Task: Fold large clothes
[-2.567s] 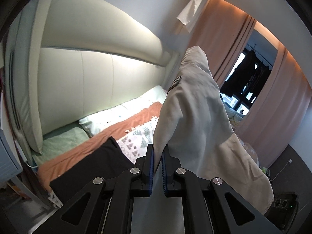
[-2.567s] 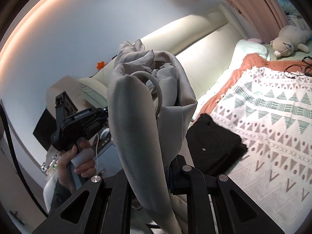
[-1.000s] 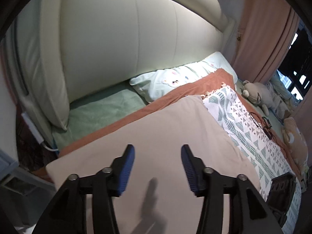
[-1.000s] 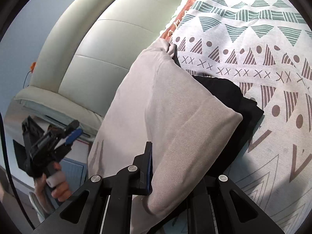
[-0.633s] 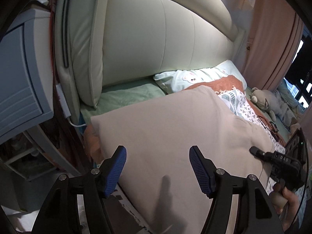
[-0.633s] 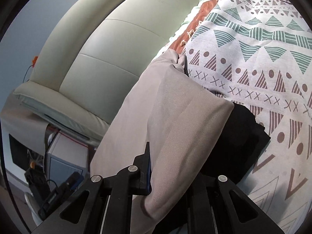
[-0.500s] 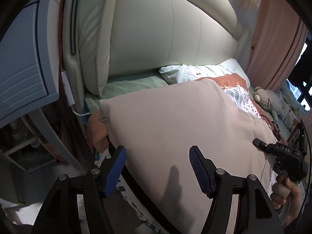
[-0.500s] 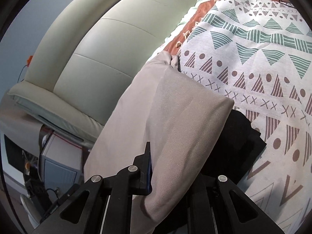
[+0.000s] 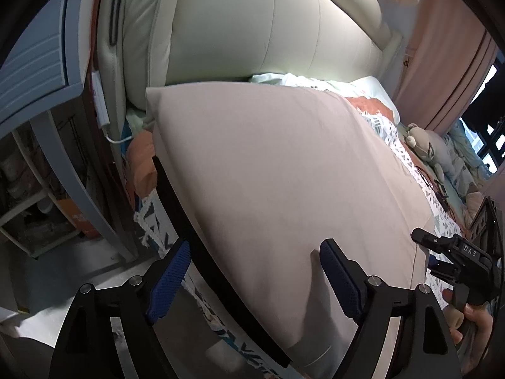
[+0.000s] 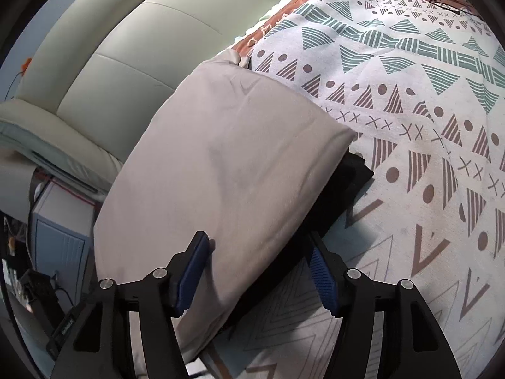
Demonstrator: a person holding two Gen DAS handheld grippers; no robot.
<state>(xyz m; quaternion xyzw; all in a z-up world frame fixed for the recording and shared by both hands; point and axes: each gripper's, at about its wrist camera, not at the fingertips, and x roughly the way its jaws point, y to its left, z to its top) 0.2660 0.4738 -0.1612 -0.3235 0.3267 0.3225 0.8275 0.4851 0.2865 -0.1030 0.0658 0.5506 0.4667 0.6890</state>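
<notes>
A folded beige garment (image 9: 284,170) lies flat on top of a folded black garment (image 9: 189,208) at the near corner of the bed. In the right wrist view the beige garment (image 10: 227,164) covers most of the black one (image 10: 344,186), which sticks out at the right. My left gripper (image 9: 255,271) is open and empty just above the beige garment's near edge. My right gripper (image 10: 258,268) is open and empty, its fingers on either side of the stack's near corner.
The bed has a patterned white blanket (image 10: 426,94), an orange blanket (image 9: 369,104) and pillows (image 9: 315,80) against a padded headboard (image 9: 252,25). A blue-grey nightstand (image 9: 34,72) stands left of the bed. Stuffed toys (image 9: 426,145) lie far right near the curtains (image 9: 442,53).
My right gripper has opened and let go of the beige garment, which now lies on the black one. My left gripper, open since a second ago, has drawn back toward the bed's edge.
</notes>
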